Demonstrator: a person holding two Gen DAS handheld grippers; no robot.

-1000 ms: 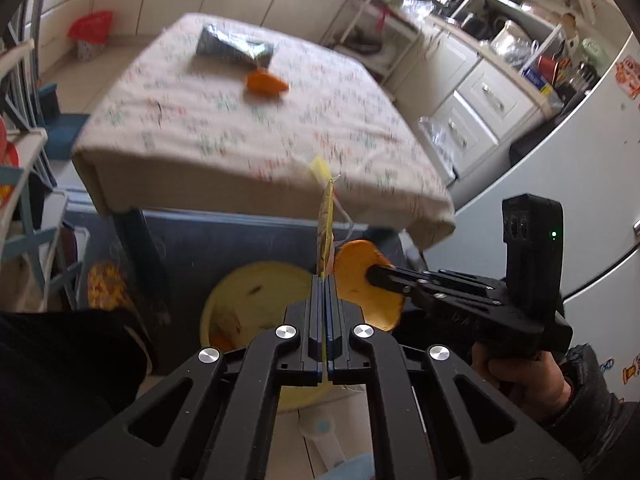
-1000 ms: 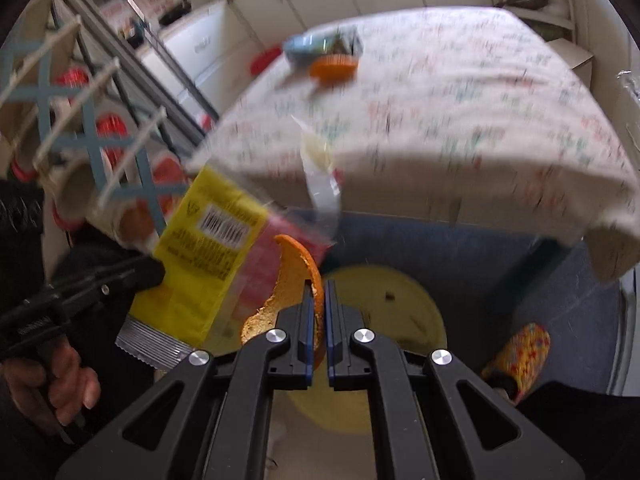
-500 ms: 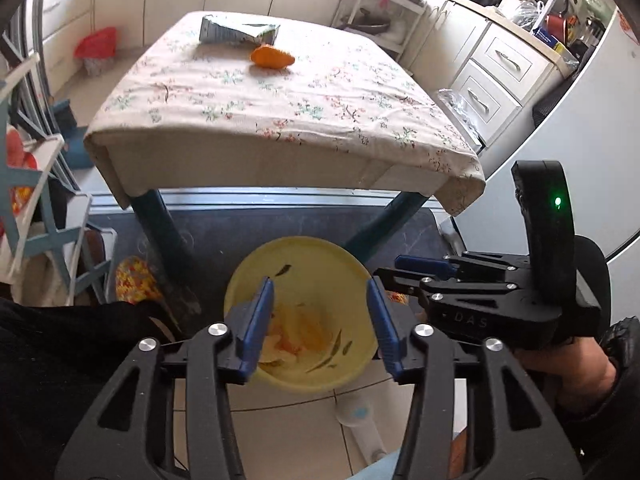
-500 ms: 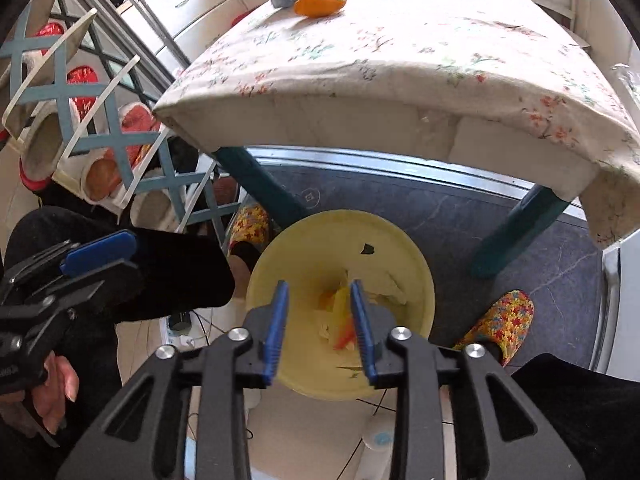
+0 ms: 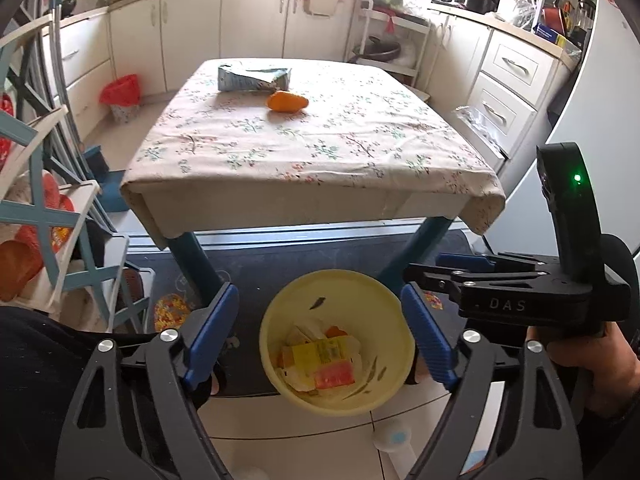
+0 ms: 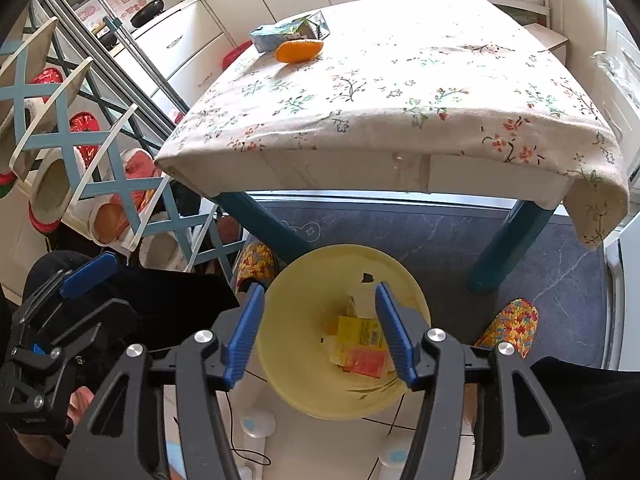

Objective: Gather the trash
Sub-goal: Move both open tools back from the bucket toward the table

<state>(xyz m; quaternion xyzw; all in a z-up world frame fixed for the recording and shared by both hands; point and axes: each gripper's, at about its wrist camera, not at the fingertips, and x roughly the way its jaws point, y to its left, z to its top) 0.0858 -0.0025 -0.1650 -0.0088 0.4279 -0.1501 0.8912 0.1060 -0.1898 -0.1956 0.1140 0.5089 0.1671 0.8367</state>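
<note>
A yellow bin (image 5: pixel 384 312) stands on the floor in front of the table and holds a yellow-and-red wrapper (image 5: pixel 320 356) and orange peel. It also shows in the right wrist view (image 6: pixel 304 280), with the wrapper (image 6: pixel 360 334) inside. My left gripper (image 5: pixel 320 316) is open and empty above the bin. My right gripper (image 6: pixel 318 310) is open and empty above it too. On the table's far side lie an orange peel (image 5: pixel 287 101) and a blue-grey carton (image 5: pixel 253 77); both also show in the right wrist view, peel (image 6: pixel 298 50) and carton (image 6: pixel 288 32).
The table (image 5: pixel 312 148) has a floral cloth and blue legs. A blue-and-white rack (image 6: pixel 80 152) with slippers stands at the left. Patterned slippers (image 6: pixel 506 324) and a dark mat (image 6: pixel 440 232) lie on the floor. Cabinets and a red bin (image 5: pixel 120 90) stand behind.
A second ago my left gripper was shut on the yellow wrapper and my right on an orange peel. Both opened over the bin, the pieces now lie inside, and the jaws have spread wider.
</note>
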